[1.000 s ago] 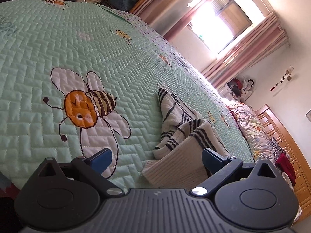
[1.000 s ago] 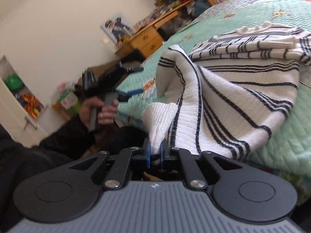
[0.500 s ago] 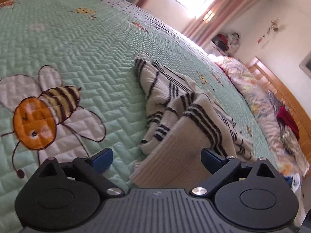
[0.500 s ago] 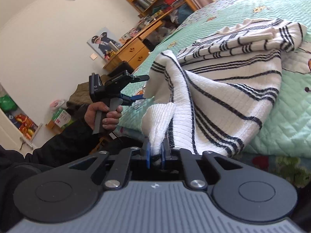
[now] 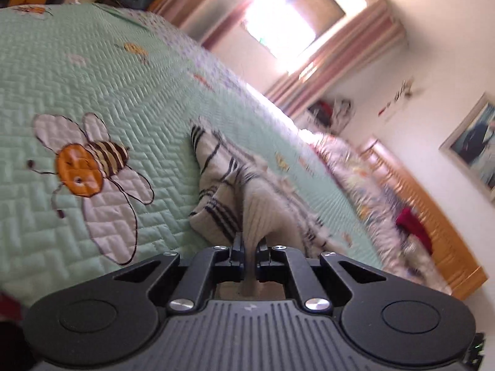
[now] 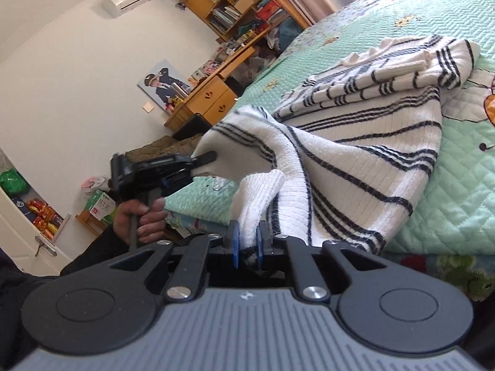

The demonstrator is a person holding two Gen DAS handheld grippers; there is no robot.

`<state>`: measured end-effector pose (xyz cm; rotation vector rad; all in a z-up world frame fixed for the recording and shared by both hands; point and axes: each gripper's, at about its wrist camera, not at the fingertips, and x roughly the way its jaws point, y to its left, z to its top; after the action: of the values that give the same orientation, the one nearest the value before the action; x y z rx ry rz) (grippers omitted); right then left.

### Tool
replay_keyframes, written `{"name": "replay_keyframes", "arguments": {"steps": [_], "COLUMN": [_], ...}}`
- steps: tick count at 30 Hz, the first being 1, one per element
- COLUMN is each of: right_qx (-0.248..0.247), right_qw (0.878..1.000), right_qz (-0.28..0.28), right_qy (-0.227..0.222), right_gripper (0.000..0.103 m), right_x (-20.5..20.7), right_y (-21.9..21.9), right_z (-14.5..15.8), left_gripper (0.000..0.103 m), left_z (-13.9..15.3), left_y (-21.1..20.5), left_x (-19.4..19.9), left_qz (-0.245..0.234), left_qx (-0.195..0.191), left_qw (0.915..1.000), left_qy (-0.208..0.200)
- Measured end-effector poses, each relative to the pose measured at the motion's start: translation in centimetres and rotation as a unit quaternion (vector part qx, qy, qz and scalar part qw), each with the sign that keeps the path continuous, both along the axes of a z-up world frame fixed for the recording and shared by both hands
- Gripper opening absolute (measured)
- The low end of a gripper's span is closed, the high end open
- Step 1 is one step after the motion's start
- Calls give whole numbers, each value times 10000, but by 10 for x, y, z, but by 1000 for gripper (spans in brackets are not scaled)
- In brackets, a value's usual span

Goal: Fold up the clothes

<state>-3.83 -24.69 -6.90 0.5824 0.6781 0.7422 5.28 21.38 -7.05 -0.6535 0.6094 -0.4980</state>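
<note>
The right gripper [image 6: 247, 241] has its fingers pinched on the ribbed hem of the striped sweater [image 6: 355, 160] at the near edge of the bed [image 6: 464, 191]. The left gripper [image 5: 250, 252] is likewise clamped on another hem corner. Beyond, the sweater lies bunched, sleeves piled toward the bed's middle. Risk: the thin pinches may slip from the heavy knit, or an uneven pull skews the fold.

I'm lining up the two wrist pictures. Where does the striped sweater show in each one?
Left wrist: striped sweater at centre, heaped on the green quilt, its near edge pinched in the left tool.
Right wrist: it fills the centre and right, draped off the bed edge, a fold clamped in the right tool.
Shared landmark: the orange bee on the quilt, at far right in the right wrist view.
</note>
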Motion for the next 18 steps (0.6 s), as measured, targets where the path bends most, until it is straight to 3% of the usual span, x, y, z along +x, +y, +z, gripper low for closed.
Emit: {"name": "replay_keyframes", "arguments": {"steps": [5,7,10,11,13,15,18], "right_qx": [324,258,76,95,187,413,791], "right_qw": [9984,9979,9997,9999,9955,9826,9666], "right_qz": [404,528,200,-110,-814,-1530,-1967], "right_qy": [-221,-269,-129,37,449,965,1439], "right_gripper": [13,13,15,19,46,63,68], "right_x": [-18,-28,-34,-33,-32,-32,-27], "right_y": [-3,-4,-10,-14,-25,-38,-53], "right_z": [23,29,24,18,3,-16,-47], "left_gripper": [6,6,6,6,7,6,6], "left_z": [26,27,-2,-13,-19,-24,-32], "left_y": [31,38,44,46,45,43,42], "left_x": [-60,-78,-87,-87,-85,-84,-81], "left_qz": [40,-20,129,192,189,184,175], "left_qx": [-738,-872,-896,-959,-895,-828,-726], "left_qw": [9967,9958,9958,9948,9952,9955,9959], "left_qy": [-330,-294,143,282,353,420,519]}}
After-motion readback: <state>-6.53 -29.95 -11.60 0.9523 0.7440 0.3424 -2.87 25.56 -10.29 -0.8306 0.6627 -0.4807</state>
